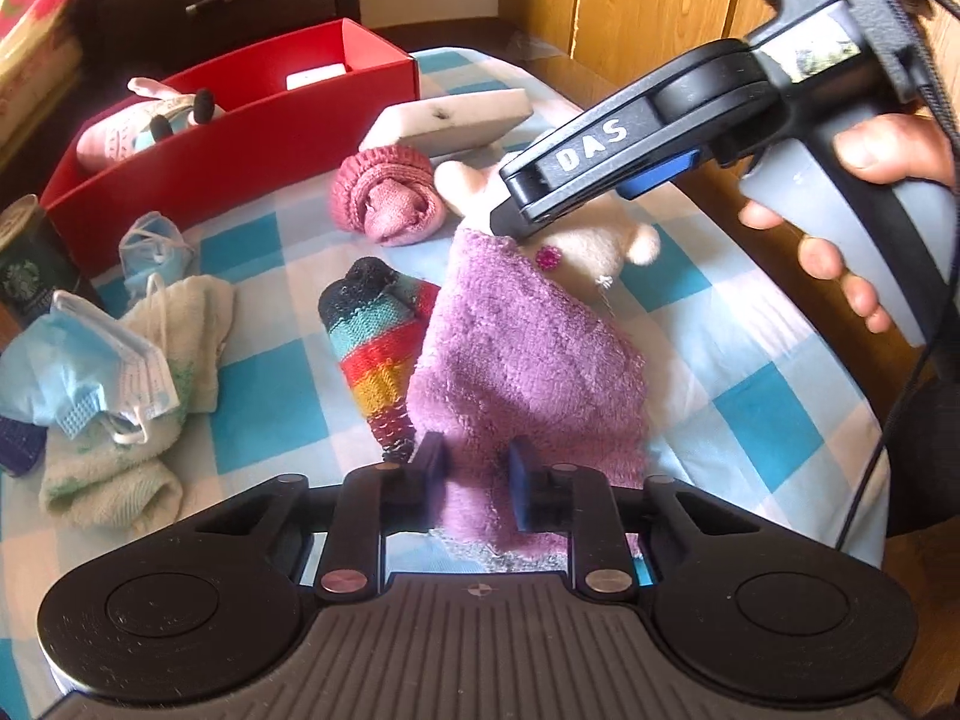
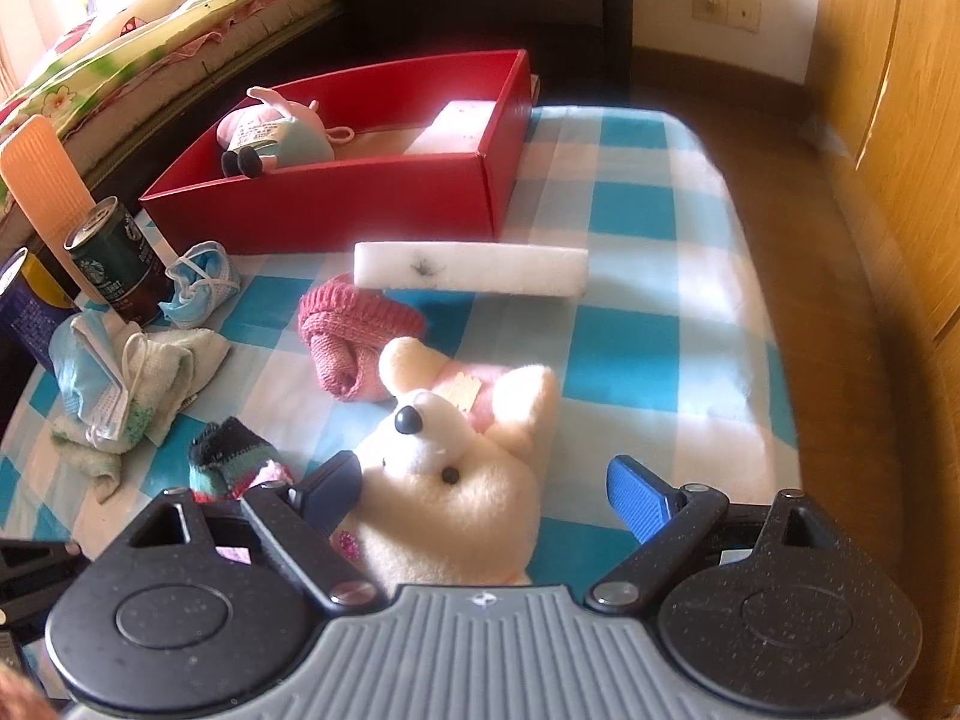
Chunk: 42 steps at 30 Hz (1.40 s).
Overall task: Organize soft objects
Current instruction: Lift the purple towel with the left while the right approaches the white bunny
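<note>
A purple fluffy cloth lies on the blue-checked table, partly over a cream plush bear. My left gripper is shut on the cloth's near edge, with the fabric pinched between its blue pads. My right gripper stands open astride the bear's head; the left finger touches the plush and the right finger stands apart. Seen from the left wrist, the right gripper points down at the bear, held by a hand.
A red box at the back holds a pink-and-blue plush and a white block. On the table lie a white foam slab, pink knit hat, striped sock, face masks, pale towel and a can.
</note>
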Available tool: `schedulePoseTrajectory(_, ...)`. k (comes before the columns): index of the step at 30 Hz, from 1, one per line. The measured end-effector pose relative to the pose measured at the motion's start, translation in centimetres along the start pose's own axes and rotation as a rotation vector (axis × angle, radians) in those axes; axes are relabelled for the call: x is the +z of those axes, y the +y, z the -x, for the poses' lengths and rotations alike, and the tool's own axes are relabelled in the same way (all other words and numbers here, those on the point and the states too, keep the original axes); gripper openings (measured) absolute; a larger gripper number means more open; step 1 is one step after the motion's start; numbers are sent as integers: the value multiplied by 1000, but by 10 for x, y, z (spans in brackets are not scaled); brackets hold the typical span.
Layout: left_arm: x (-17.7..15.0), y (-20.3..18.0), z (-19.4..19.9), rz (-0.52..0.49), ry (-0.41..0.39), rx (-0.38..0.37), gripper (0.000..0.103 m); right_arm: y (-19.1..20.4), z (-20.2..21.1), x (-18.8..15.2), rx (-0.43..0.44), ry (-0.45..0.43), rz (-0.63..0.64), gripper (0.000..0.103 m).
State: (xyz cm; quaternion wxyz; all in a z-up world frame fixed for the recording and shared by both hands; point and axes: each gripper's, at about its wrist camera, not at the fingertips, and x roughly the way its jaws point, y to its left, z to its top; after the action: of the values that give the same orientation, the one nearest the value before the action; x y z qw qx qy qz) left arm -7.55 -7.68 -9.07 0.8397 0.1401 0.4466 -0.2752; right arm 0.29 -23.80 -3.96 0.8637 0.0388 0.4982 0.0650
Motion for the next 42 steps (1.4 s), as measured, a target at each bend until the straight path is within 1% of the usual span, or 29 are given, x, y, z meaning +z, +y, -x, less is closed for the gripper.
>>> schedulePoseTrajectory(2,-1,0,2,6,9,-43,15,1,-2,0,0,5,8,68)
schedulePoseTrajectory(4,-2,-1,5,14,8,-77,14,2,-3,0,4,10,7,68)
schedulePoseTrajectory(6,-3,-2,5,7,13,-85,14,1,-4,0,12,18,2,68)
schedulePoseTrajectory(8,-4,-4,0,15,33,-90,14,1,-5,1,22,30,-4,68)
schedulePoseTrajectory(9,-4,-5,-4,21,47,-95,16,1,-6,1,26,38,-10,68)
schedulePoseTrajectory(11,-3,-10,-5,-9,41,-91,18,3,-7,1,36,52,-15,67)
schedulePoseTrajectory(12,-2,-11,-5,-19,43,-92,23,5,-8,1,44,58,-13,65)
schedulePoseTrajectory(14,-1,-12,-7,-6,47,-103,31,6,-10,1,57,70,-16,64)
schedulePoseTrajectory(16,1,-15,-9,-12,51,-117,43,7,-12,0,57,77,-18,64)
schedulePoseTrajectory(18,1,-21,-11,-20,52,-133,66,8,-13,1,64,81,-20,64)
schedulePoseTrajectory(20,0,-32,-14,-64,57,-116,78,10,-15,0,58,88,-5,64)
schedulePoseTrajectory(22,-1,-40,-17,-104,49,-62,79,13,-18,-1,57,99,10,64)
schedulePoseTrajectory(28,5,-36,-25,-44,43,-36,81,16,-22,0,39,102,27,64)
schedulePoseTrajectory(29,5,-38,-25,-51,39,-19,80,16,-22,0,37,102,25,62)
schedulePoseTrajectory(30,6,-39,-26,-55,36,-14,80,16,-22,1,33,101,25,60)
schedulePoseTrajectory(31,6,-39,-26,-54,36,-16,79,16,-21,1,35,102,25,59)
schedulePoseTrajectory(34,9,-38,-25,-37,35,-20,68,14,-20,2,41,104,18,57)
schedulePoseTrajectory(35,9,-38,-23,-38,28,-12,55,14,-20,2,44,105,17,56)
schedulePoseTrajectory(36,9,-38,-21,-42,25,-25,37,14,-20,1,46,105,15,54)
schedulePoseTrajectory(37,11,-36,-20,-24,33,-56,26,14,-20,1,49,104,10,54)
schedulePoseTrajectory(38,12,-34,-18,2,39,-67,19,13,-20,0,55,104,3,52)
schedulePoseTrajectory(39,12,-32,-16,12,45,-74,16,11,-19,0,60,102,-6,51)
schedulePoseTrajectory(42,11,-28,-11,32,59,-98,15,8,-17,-2,74,92,-30,49)
